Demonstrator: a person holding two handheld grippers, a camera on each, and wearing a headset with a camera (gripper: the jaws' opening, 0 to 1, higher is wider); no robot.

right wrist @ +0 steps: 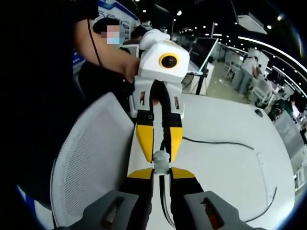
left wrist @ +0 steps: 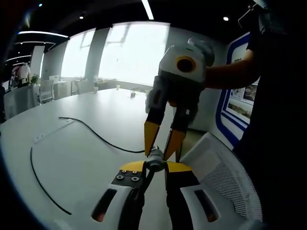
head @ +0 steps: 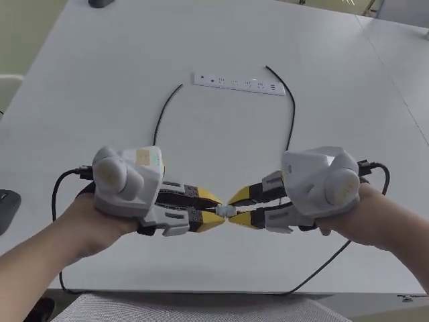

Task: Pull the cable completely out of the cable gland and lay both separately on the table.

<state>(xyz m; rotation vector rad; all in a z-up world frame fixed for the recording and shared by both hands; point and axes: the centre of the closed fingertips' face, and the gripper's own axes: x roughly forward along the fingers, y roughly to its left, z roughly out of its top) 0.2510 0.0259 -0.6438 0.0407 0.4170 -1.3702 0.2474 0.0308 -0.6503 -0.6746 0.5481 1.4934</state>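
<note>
Both grippers meet tip to tip above the table's near edge. A small whitish cable gland (head: 226,212) (left wrist: 155,160) (right wrist: 161,162) sits right at the meeting point. My left gripper (head: 209,209) (left wrist: 156,167) comes in from the left and is shut on the gland. My right gripper (head: 236,208) (right wrist: 162,173) comes in from the right, shut on the gland's other end, where a thin black cable (right wrist: 163,199) runs back between its jaws. How far the cable sits inside the gland is hidden by the yellow fingertips (head: 206,196).
A white power strip (head: 234,84) lies at the middle of the white table (head: 134,74), with black cords (head: 292,114) curving toward me on both sides. A white mesh chair back (head: 188,308) (right wrist: 91,158) stands just below the near edge. People stand in the background.
</note>
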